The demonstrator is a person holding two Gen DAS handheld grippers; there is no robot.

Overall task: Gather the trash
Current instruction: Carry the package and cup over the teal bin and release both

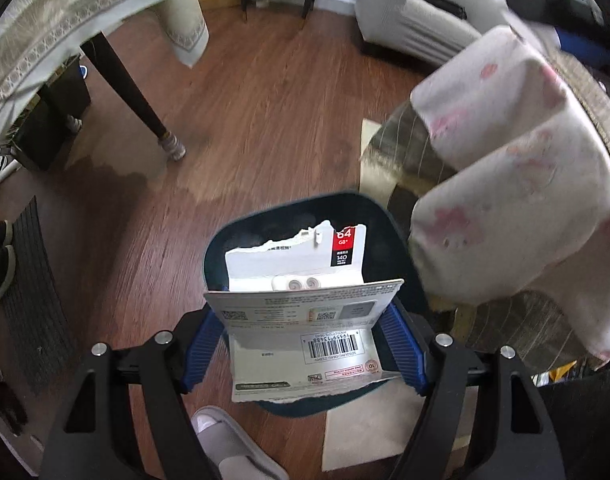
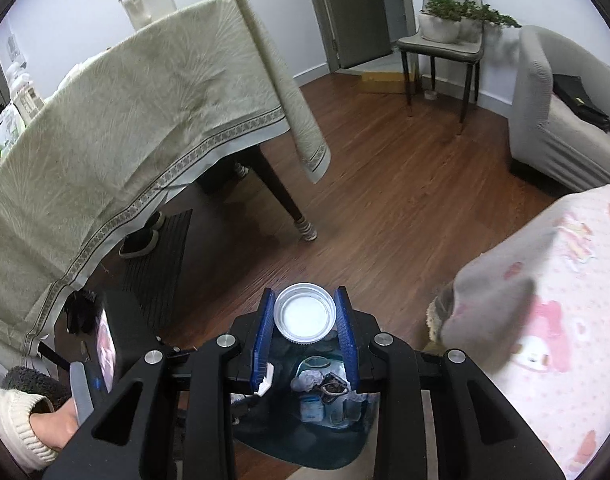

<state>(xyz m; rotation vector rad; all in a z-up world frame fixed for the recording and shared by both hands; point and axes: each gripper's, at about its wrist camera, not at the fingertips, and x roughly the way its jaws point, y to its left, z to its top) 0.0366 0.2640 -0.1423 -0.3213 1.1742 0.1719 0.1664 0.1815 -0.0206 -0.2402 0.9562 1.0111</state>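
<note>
In the left wrist view my left gripper (image 1: 305,344) has its blue fingers (image 1: 203,340) shut on a torn white memory-card package (image 1: 305,320) with a barcode. It hangs over the dark blue trash bin (image 1: 389,236), where another torn piece marked 64 GB (image 1: 297,260) lies. In the right wrist view my right gripper (image 2: 305,320) is shut on a round white plastic lid (image 2: 304,315), held above the same bin (image 2: 305,444), which holds crumpled paper and wrappers (image 2: 319,392).
A table with a pale green cloth (image 2: 117,128) and dark leg (image 2: 289,200) stands to the left. A pink-patterned blanket (image 2: 553,300) lies at right. A grey sofa (image 2: 545,112) and a chair with plants (image 2: 445,40) stand behind. A slipper (image 1: 233,444) is near the bin.
</note>
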